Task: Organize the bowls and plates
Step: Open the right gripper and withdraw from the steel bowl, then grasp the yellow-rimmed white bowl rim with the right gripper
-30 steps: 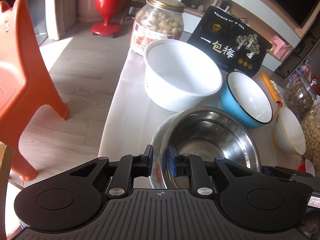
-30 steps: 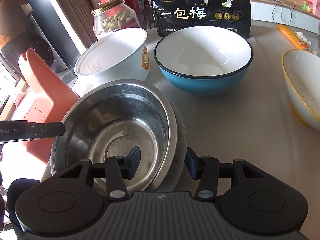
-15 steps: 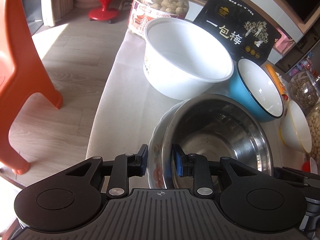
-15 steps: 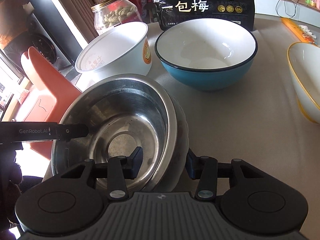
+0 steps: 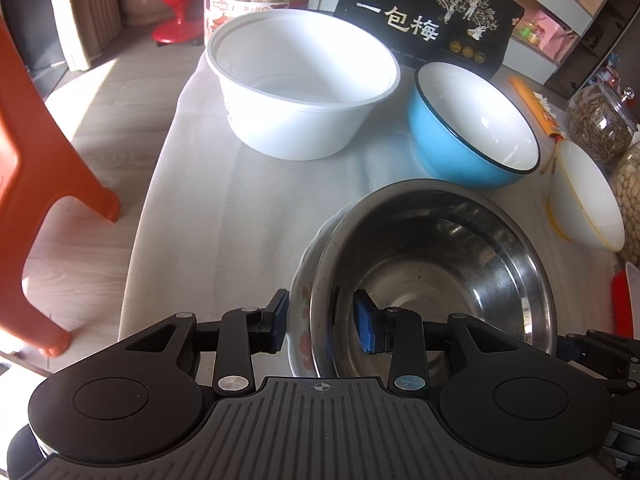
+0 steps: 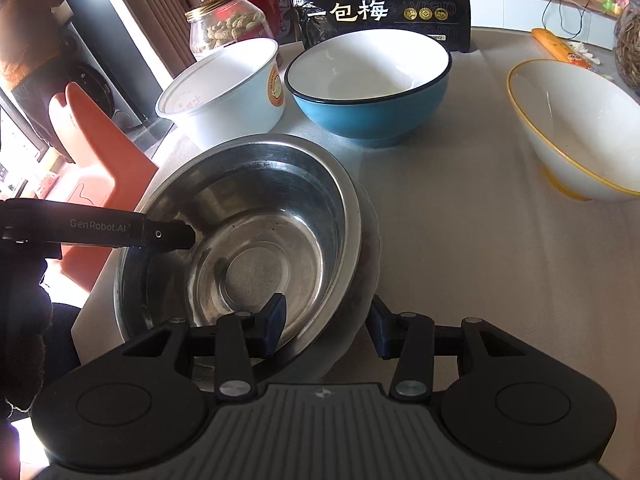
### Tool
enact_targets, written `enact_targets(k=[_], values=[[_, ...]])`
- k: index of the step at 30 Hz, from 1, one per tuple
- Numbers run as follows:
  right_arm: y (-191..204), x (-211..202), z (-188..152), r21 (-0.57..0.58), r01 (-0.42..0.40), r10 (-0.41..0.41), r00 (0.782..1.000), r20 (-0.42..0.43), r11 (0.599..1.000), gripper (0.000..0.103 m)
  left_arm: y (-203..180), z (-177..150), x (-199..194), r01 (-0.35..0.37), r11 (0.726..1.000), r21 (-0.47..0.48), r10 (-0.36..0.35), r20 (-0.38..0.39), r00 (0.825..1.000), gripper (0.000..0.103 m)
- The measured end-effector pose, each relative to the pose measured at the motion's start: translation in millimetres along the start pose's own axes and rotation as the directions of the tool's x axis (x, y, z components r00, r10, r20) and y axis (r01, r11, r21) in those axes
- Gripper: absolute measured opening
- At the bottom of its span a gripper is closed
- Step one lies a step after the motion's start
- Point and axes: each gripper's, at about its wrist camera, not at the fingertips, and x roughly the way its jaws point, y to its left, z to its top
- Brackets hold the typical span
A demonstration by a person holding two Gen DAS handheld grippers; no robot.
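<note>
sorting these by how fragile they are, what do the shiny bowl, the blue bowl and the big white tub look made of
Steel bowl: looks like stainless steel, brushed and mirror-like, with dull scuffs inside.
Blue bowl: probably enamel or glazed ceramic; glossy blue outside, white inside, thin dark rim. The look leaves it open.
White tub: likely thin plastic, matte, with a rolled lip and printed label.

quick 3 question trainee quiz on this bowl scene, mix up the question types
1. True or false: the steel bowl sits nested in a floral dish.
2. Which bowl stands nearest the peanut jar? A) blue bowl B) white tub C) yellow-rimmed bowl
3. Fill in: the left tongs straddle the stacked rims, one finger inside the steel bowl and one ____.

Key: 1 true; 2 B; 3 outside
</note>
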Motion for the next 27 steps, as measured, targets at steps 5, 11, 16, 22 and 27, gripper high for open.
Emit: enact_targets(k=[5, 11, 16, 22, 27], values=[[-7, -5, 2, 0.014, -0.017, 0.016, 0.999, 0.048, 1.0, 0.045, 1, 5, -11, -0.029, 0.998, -0.052, 0.03, 0.01, 0.999, 0.031], [-46, -66, 8, 0.02, 0.162, -0.159, 0.933, 0.322, 0.987, 0.077, -46, 29, -53, -0.028, 1.0, 0.004, 0.027, 0.18, 0.983, 0.031], [-103, -101, 7, 0.122, 0.34, -0.359, 0.838, 0.41, 0.932, 0.089, -132, 51, -25, 0.249, 0.966, 0.072, -0.256, 0.117, 0.96, 0.031], [-172, -118, 12, 0.206, 0.232, -0.287, 0.911, 0.295, 0.951, 0.088, -212, 68, 37, 0.286, 0.956, 0.063, -0.288, 0.031, 0.957, 0.031], [-208, -105, 27, 0.316, 0.185, -0.269, 0.931, 0.248, 0.931, 0.061, -237, 79, 57, 0.195, 0.976, 0.099, -0.204, 0.082, 0.976, 0.032]])
